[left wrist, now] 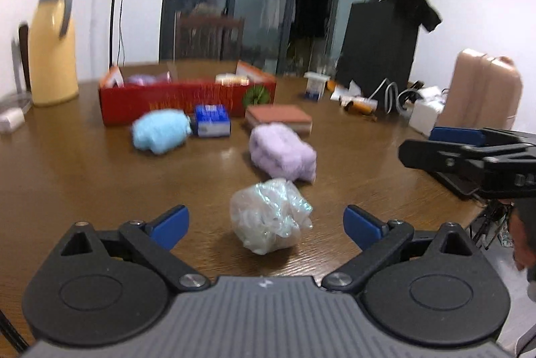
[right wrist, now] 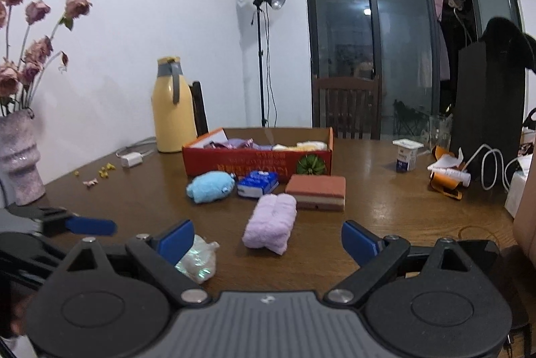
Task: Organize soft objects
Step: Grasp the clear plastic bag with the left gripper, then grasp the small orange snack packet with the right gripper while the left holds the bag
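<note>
Wooden table (right wrist: 385, 207) in a dim room, soft things scattered before two wide-open grippers.

Left gripper (left wrist: 266, 225) hangs with its jaws spread wide and empty, a crinkled clear plastic bag (left wrist: 269, 217) lying on the wood right between its fingertips; in the right wrist view that bag sits partly behind a blue pad. Right gripper (right wrist: 268, 239) is likewise spread and empty, a folded lilac towel (right wrist: 271, 222) just ahead of it. Farther out lie a pale blue plush (right wrist: 211, 187), a blue packet (right wrist: 257, 184) and a layered brown sponge (right wrist: 316, 192). Behind them, a red box (right wrist: 258, 162) holds purple and pale cloth pieces.
</note>
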`<state>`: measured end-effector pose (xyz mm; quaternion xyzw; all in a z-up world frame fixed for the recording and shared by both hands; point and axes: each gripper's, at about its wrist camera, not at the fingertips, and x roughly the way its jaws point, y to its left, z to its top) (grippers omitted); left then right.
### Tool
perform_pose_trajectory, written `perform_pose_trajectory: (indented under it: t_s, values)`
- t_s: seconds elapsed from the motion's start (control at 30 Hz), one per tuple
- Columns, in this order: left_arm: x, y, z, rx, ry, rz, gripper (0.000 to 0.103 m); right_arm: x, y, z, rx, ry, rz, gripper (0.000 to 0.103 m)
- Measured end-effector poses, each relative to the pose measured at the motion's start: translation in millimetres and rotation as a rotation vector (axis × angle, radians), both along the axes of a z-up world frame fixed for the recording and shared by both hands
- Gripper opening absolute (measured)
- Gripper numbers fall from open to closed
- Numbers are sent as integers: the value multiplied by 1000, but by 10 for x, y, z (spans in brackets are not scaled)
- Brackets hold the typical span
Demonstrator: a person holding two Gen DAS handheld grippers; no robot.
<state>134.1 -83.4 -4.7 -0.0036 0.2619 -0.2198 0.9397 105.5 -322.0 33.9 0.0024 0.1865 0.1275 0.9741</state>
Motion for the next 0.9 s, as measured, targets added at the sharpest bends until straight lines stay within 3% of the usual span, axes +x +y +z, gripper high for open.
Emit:
perform_pose_trajectory:
  t_s: [0.1, 0.17, 0.23, 0.27, 0.43, 0.63, 0.83, 0.9]
  values:
    - [138, -108, -109, 7, 24, -38, 89, 156, -20, -75, -5, 35, -10, 95]
    - [215, -158, -179, 15, 36, -77, 62, 258, -30, -112, -1, 53, -8, 95]
    - [313, -158, -222, 12, 62, -83, 46, 378, 0, -132, -3, 70, -4, 95]
    - [366, -109, -237, -9, 69, -79, 43, 426, 15, -136, -5, 73, 2, 95]
    - [573, 185, -167, -63, 60, -4, 41, 768, 153, -148, -9, 89, 20, 93]
    - [946, 695, -24, -47, 7, 106, 41, 1310, 497, -90, 4, 101, 99, 91]
    - [1716, 1162, 206, 18, -99, 192, 41, 2334, 1081, 12, -4, 161, 194, 82]
    - [1992, 1252, 227, 15, -101, 190, 41, 2741, 1270, -31, 16, 221, 200, 79]
